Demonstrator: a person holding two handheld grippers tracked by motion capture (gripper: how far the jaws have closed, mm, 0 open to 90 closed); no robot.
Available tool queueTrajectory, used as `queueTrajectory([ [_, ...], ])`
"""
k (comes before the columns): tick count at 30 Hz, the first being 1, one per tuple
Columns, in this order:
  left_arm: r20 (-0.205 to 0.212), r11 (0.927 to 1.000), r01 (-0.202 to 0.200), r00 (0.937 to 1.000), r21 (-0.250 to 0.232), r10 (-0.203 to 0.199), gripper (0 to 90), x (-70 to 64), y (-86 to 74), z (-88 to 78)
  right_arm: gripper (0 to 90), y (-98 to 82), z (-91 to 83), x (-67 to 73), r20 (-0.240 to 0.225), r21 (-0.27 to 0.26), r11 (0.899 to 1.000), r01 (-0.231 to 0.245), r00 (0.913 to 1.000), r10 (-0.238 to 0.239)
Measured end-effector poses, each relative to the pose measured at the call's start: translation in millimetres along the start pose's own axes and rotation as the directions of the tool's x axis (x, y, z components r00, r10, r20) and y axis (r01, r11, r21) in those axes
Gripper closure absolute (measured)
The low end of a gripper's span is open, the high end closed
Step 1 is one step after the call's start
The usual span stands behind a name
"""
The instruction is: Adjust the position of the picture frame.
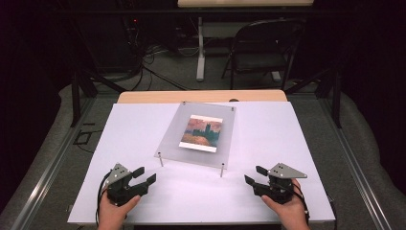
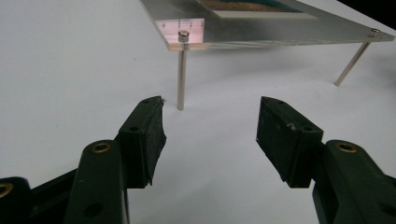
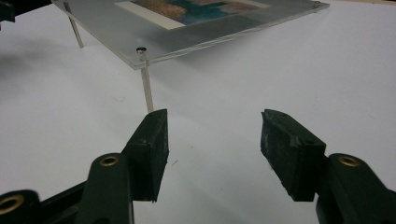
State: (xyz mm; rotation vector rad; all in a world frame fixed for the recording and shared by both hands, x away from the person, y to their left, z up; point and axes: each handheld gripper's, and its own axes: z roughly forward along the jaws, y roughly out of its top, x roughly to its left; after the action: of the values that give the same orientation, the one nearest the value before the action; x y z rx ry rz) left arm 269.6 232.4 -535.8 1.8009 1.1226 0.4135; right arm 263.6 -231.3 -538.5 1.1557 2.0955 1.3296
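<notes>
A clear acrylic frame point(image 1: 174, 143) with a painted picture point(image 1: 202, 132) inside stands tilted on thin metal legs in the middle of the white table. My left gripper point(image 1: 145, 174) rests near the front left, open and empty, pointing toward the frame's near left leg point(image 2: 181, 74). My right gripper point(image 1: 255, 174) sits at the front right, also open and empty, facing the near right leg point(image 3: 147, 88). The frame's front corner point(image 2: 180, 36) shows in the left gripper view, and the frame plate point(image 3: 112, 28) spans the top of the right gripper view.
The white table surface point(image 1: 129, 129) has bare room on both sides of the frame. A wooden strip point(image 1: 201, 96) runs along its far edge. A folding chair point(image 1: 261, 48) and a table leg point(image 1: 200, 48) stand on the floor beyond.
</notes>
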Motion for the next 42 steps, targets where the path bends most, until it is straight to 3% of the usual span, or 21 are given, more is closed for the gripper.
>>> queueTrajectory([
  [7,-0.015,0.9996,-0.01,0.9998,0.026,0.011,39.4,2.3,7.9,9.7,48.1,0.6,-0.1,4.9,0.003,0.03,0.999,0.031,0.9995,-0.032],
  [8,-0.015,0.9991,-0.019,0.9997,0.038,0.02,41.4,3.5,10.2,13.4,49.9,0.9,-1.4,5.4,-0.016,0.013,1.0,0.024,0.9996,-0.024],
  [14,-0.021,0.997,-0.024,0.9994,0.073,0.026,47.4,7.0,15.2,26.0,57.0,1.6,-5.6,7.1,-0.026,0.009,0.999,0.035,0.9991,-0.035],
  [18,-0.02,0.9933,-0.007,0.9997,0.115,0.01,54.6,10.7,16.9,35.5,59.0,1.6,-6.7,7.4,-0.033,0.014,0.999,0.031,0.999,-0.031],
  [25,-0.024,0.9893,-0.005,0.9997,0.146,0.009,62.5,13.2,22.7,48.1,60.3,1.6,-7.1,6.8,-0.041,0.016,1.0,0.013,0.9991,-0.012],
  [32,-0.04,0.9849,0.002,0.9992,0.173,0.005,67.9,13.4,26.5,60.4,67.0,2.0,-5.3,10.0,-0.077,0.051,0.999,-0.015,0.9968,0.019],
  [42,-0.047,0.9852,0.009,0.9989,0.171,-0.001,76.6,14.4,29.9,69.8,67.0,1.3,-1.7,10.9,-0.055,0.077,0.997,0.0,0.9985,0.004],
])
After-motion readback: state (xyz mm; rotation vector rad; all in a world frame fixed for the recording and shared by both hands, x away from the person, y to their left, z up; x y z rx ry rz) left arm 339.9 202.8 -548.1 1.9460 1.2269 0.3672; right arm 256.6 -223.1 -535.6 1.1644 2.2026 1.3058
